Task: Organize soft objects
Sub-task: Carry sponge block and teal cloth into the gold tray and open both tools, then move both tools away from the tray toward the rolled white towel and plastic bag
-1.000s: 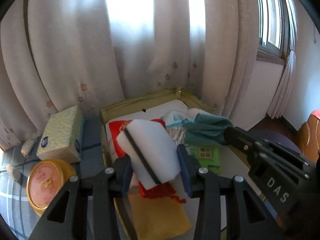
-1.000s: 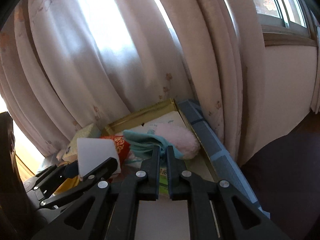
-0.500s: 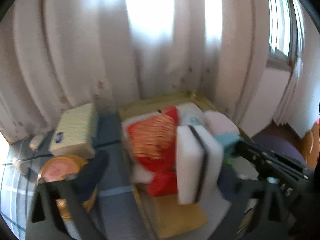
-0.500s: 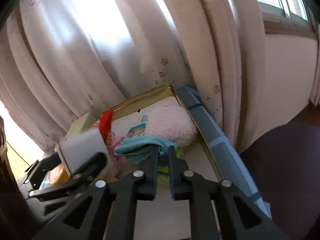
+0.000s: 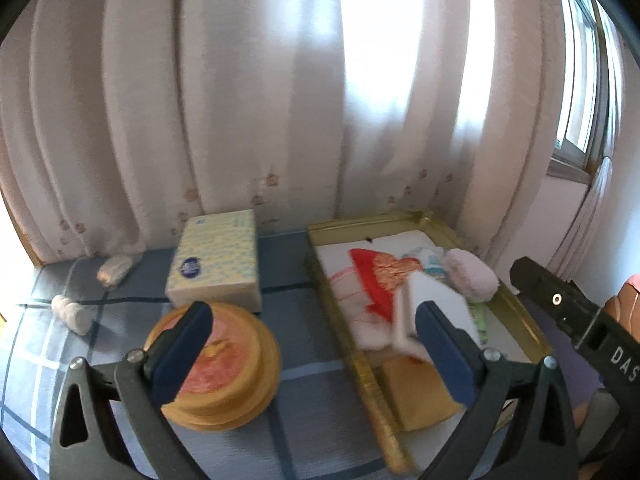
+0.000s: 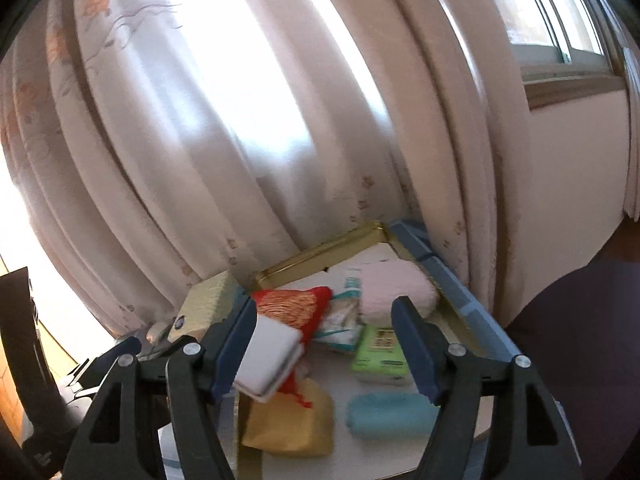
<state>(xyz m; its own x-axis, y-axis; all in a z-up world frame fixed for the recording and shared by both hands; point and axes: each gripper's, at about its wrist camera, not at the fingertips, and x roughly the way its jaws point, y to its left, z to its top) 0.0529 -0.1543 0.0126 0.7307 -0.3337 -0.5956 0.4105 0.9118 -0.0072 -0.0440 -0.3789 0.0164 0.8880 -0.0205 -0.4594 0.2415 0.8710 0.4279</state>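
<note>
The left gripper [image 5: 316,344] has its fingers spread wide, gripping nothing. The white sponge [image 5: 436,312] lies tilted in the gold tray [image 5: 520,320], on the red pouch [image 5: 380,276], just beyond the right finger. The right gripper [image 6: 324,344] is opening, with nothing pinched; the teal cloth [image 6: 390,414] lies loose on the tray floor near it, beside a green packet [image 6: 378,354] whose print is too blurred to read. "DAS" shows on the right gripper's body. A tissue box [image 5: 216,260] stands on the checked bench [image 5: 304,400], its logo unreadable.

Tissue box [image 5: 216,258] beside round tin [image 5: 224,364], before curtains [image 5: 240,100].
</note>
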